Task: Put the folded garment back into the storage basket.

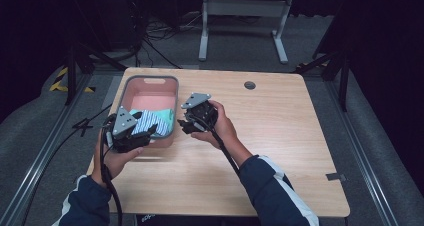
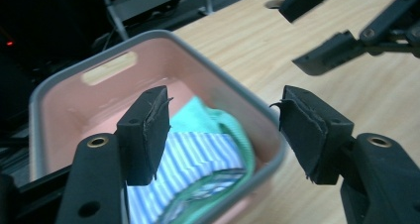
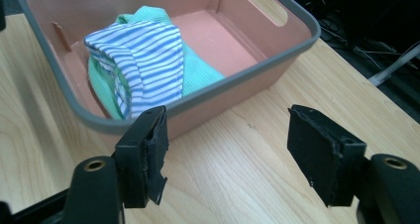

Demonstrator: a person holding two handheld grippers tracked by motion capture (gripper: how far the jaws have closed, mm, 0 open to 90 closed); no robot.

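Note:
A pink bin with a grey rim (image 1: 150,78) stands on the left part of the wooden table (image 1: 280,136). In its near end lies a folded cloth (image 1: 152,122), blue-and-white striped over green. My left gripper (image 1: 145,136) hovers at the bin's near left corner, open, with nothing between its jaws. In the left gripper view the cloth (image 2: 198,154) lies below the left gripper (image 2: 223,130). My right gripper (image 1: 186,126) is just right of the bin, open and empty. The right gripper view has the right gripper (image 3: 228,154) over bare wood, with the cloth (image 3: 143,60) beyond in the bin (image 3: 297,21).
A round cable hole (image 1: 249,85) sits near the table's far edge. A white metal stand (image 1: 242,21) and loose cables lie on the floor behind the table. Bare wood spreads across the table's right half and its near side.

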